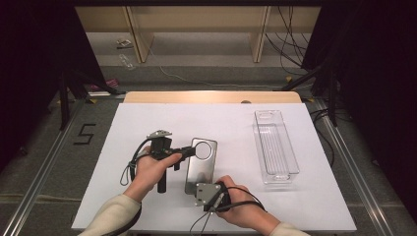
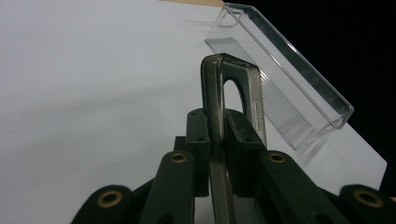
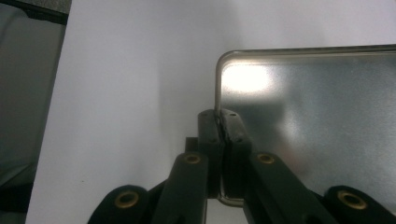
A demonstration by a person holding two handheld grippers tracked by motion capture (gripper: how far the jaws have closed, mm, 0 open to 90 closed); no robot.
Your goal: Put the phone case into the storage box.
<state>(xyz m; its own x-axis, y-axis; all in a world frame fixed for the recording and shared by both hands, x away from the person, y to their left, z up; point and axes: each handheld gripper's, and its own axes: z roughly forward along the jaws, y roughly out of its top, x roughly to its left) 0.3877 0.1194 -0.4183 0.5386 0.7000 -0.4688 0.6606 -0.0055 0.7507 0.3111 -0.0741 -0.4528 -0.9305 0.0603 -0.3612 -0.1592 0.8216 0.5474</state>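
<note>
On white table [image 1: 147, 118], lid [image 1: 201, 164] clamped by both grippers, left [image 1: 189, 151] at handle end, right [image 1: 201, 186] on near rim; not yet carried to clear bin [image 1: 275, 147], well apart.

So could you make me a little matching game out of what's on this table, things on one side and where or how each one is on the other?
Things:
1. grey tray
2. clear bin
3. left tool
4. right tool

Places or states:
A. stands alone, empty, on the table's right side
B. clamped on the tray's near edge
C. held at both ends, in the middle of the white sheet
D. clamped on the tray's handle end with the cut-out

Pairs: 1-C, 2-A, 3-D, 4-B
</note>
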